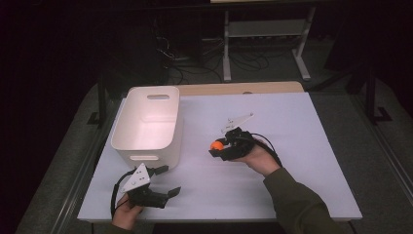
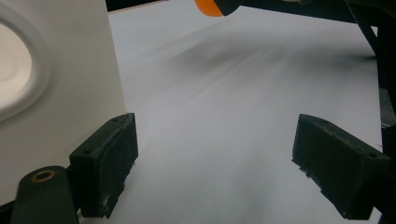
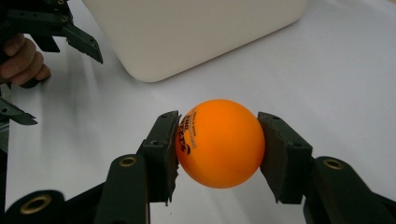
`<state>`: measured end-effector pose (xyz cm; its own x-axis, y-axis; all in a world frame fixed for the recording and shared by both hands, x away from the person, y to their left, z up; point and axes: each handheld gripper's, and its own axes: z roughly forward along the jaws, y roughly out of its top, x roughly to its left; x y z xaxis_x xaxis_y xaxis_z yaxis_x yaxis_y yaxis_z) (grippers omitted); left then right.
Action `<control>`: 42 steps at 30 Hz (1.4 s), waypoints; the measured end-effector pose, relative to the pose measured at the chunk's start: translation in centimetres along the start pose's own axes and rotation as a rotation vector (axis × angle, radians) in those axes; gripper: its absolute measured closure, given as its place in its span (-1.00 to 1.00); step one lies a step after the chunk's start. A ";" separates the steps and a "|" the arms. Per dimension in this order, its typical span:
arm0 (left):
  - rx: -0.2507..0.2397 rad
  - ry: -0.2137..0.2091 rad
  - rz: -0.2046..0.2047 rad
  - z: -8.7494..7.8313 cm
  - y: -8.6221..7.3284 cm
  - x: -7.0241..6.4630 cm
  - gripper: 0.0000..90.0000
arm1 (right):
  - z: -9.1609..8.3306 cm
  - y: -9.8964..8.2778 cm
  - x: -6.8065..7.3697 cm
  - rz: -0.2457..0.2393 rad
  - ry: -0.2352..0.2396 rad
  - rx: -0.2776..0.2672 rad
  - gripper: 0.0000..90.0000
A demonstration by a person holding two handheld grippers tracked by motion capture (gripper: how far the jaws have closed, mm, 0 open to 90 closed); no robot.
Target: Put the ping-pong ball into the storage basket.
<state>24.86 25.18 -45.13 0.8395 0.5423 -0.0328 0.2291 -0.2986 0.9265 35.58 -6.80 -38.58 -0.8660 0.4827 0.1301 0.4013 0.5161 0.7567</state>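
You have a white bin [image 1: 148,124] standing on the left part of the white table [image 1: 292,175]. Behind the table, a pale shelf frame [image 1: 265,34] stands among loose cables [image 1: 190,61].

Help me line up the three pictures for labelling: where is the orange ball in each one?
High view: the orange ball sits centre-right, in the right gripper.
Left gripper view: an orange sliver at the top edge.
Right gripper view: centre, clamped between the two jaws.
Shared landmark: the white bin.
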 end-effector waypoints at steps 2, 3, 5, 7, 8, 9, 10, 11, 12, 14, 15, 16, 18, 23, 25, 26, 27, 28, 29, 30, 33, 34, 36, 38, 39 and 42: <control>0.001 0.000 0.001 0.0 0.0 0.0 -0.69 | 0.1 0.3 0.0 -0.005 0.003 -0.001 0.10; 0.000 0.000 0.001 0.0 0.0 0.0 -0.69 | 0.1 0.4 0.1 -0.007 0.004 0.001 0.10; 0.000 0.000 0.000 0.0 0.0 0.0 -0.69 | 0.2 0.5 0.1 -0.007 0.005 -0.003 0.10; -0.001 0.000 0.001 0.0 0.0 0.0 -0.69 | 0.2 0.7 0.2 -0.010 0.006 -0.003 0.10; 0.000 0.000 0.001 0.0 0.0 0.0 -0.69 | 0.2 0.8 0.2 -0.011 0.007 -0.005 0.10; 0.000 0.000 0.000 0.0 0.0 0.0 -0.69 | 0.3 0.9 0.2 -0.014 0.007 -0.005 0.10; 0.000 0.000 0.000 0.0 0.0 0.0 -0.69 | 0.3 1.1 0.2 -0.016 0.008 -0.006 0.10; 0.000 0.000 0.001 0.0 0.0 0.0 -0.69 | 0.3 1.1 0.2 -0.016 0.008 -0.006 0.10; 0.000 0.000 0.001 0.0 0.0 0.0 -0.69 | 0.3 1.2 0.3 -0.013 0.008 -0.004 0.10; 0.000 0.000 0.000 0.0 0.0 0.0 -0.69 | 0.3 1.6 0.3 -0.018 0.010 -0.004 0.10; 0.000 0.000 0.000 0.0 0.0 0.0 -0.69 | 0.3 1.6 0.3 -0.018 0.010 -0.004 0.10; 0.002 0.000 0.003 0.0 0.0 0.0 -0.69 | 0.3 1.6 0.3 -0.023 0.012 -0.007 0.10; 0.002 0.000 0.003 0.0 0.0 0.0 -0.69 | 0.4 1.9 0.4 -0.023 0.012 -0.006 0.10; -0.001 0.001 -0.001 0.0 0.0 0.0 -0.69 | 0.5 2.3 0.4 -0.030 0.015 -0.002 0.10; -0.002 0.001 -0.001 0.0 0.0 0.0 -0.69 | 0.5 2.7 0.5 -0.029 0.016 -0.001 0.10; -0.001 0.001 0.000 0.0 0.0 0.0 -0.69 | 0.5 2.9 0.5 -0.036 0.016 -0.001 0.10; -0.001 0.000 -0.001 0.0 0.0 0.0 -0.69 | 0.5 2.9 0.5 -0.036 0.016 -0.001 0.10; -0.001 0.001 -0.001 0.0 0.0 0.0 -0.69 | 0.4 3.1 0.5 -0.038 0.017 -0.002 0.10; 0.000 0.001 -0.002 0.0 0.0 0.0 -0.69 | 0.4 3.4 0.6 -0.043 0.018 -0.006 0.10; 0.000 0.000 -0.002 0.0 0.0 0.0 -0.69 | 0.4 3.5 0.6 -0.046 0.018 -0.007 0.10; -0.001 0.000 -0.001 0.0 0.0 0.0 -0.69 | 0.4 3.8 0.6 -0.049 0.017 -0.008 0.10; -0.001 0.000 -0.001 0.0 0.0 0.0 -0.69 | 0.4 3.9 0.7 -0.049 0.019 -0.010 0.10; -0.001 0.000 -0.001 0.0 0.0 0.0 -0.69 | 0.4 4.3 0.7 -0.056 0.019 -0.013 0.10; -0.001 0.001 -0.001 0.0 0.0 0.0 -0.69 | 0.4 4.5 0.8 -0.059 0.020 -0.011 0.10; -0.001 0.001 -0.001 0.0 0.0 0.0 -0.69 | 0.4 4.7 0.8 -0.063 0.021 -0.014 0.10; 0.001 0.001 0.000 0.0 0.0 0.0 -0.69 | 0.3 5.0 0.9 -0.068 0.021 -0.015 0.10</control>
<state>24.87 25.19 -45.13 0.8390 0.5431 -0.0329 0.2298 -0.2989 0.9262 36.95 -3.57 -34.91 -0.8974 0.4318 0.0910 0.3367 0.5368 0.7736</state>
